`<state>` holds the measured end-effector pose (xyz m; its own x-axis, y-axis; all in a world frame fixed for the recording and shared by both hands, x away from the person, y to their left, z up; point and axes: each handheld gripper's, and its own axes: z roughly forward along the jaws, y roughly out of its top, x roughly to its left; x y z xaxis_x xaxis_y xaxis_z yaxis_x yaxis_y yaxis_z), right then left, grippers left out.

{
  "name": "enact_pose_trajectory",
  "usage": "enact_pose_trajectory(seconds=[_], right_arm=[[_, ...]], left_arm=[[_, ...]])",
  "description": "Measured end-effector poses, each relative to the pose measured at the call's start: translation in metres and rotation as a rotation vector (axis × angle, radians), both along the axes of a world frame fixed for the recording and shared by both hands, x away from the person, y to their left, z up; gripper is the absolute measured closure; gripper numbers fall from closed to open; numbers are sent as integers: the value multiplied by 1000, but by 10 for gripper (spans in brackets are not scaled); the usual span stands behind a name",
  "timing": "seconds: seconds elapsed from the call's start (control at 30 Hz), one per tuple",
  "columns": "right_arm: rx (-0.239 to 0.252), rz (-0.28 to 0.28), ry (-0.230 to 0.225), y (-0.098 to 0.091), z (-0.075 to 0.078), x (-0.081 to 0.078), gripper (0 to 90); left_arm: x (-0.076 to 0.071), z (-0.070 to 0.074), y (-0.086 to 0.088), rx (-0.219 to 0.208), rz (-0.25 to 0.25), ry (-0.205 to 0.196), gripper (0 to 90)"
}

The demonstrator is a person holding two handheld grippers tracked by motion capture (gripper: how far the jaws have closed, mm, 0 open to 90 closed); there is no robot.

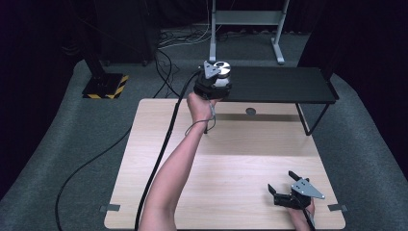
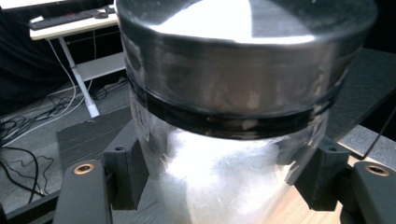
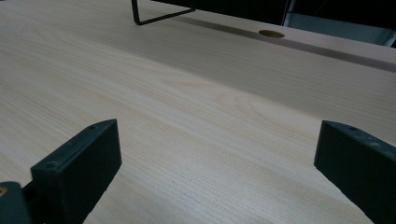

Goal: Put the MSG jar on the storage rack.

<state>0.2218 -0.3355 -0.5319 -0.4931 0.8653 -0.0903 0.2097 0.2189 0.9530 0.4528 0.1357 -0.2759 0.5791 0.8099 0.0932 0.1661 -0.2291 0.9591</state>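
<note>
Table [image 1: 231,159]: light wood, grey floor [image 1: 57,139] beneath; black shelf [image 1: 284,85] stands along the table's far edge; round hole [image 1: 250,111] just before the shelf.

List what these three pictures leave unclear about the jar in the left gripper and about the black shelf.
- Jar, left gripper view: its base is cut off by the bottom edge; glare and blur hide any contents.
- Jar, high view: too small, and partly covered by the left gripper, to tell whether it rests on the black shelf.
- Black shelf, right gripper view: cut off by the top edge.
</note>
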Motion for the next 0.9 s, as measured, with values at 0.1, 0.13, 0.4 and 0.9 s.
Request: enact_pose_trajectory(seconds=[0.1, 0.13, 0.4, 0.9], right_arm=[[-3, 4, -2, 0, 0, 0, 1], [-4, 5, -2, -1, 0, 0, 1], [0, 7, -6, -1, -1, 0, 1], [-4, 0, -4, 0, 0, -1, 0]], left_arm=[[13, -2, -11, -1, 2, 25, 305], [16, -2, -12, 3, 3, 32, 305], [32, -7, -16, 5, 14, 86, 305], [41, -12, -10, -3, -8, 102, 303]])
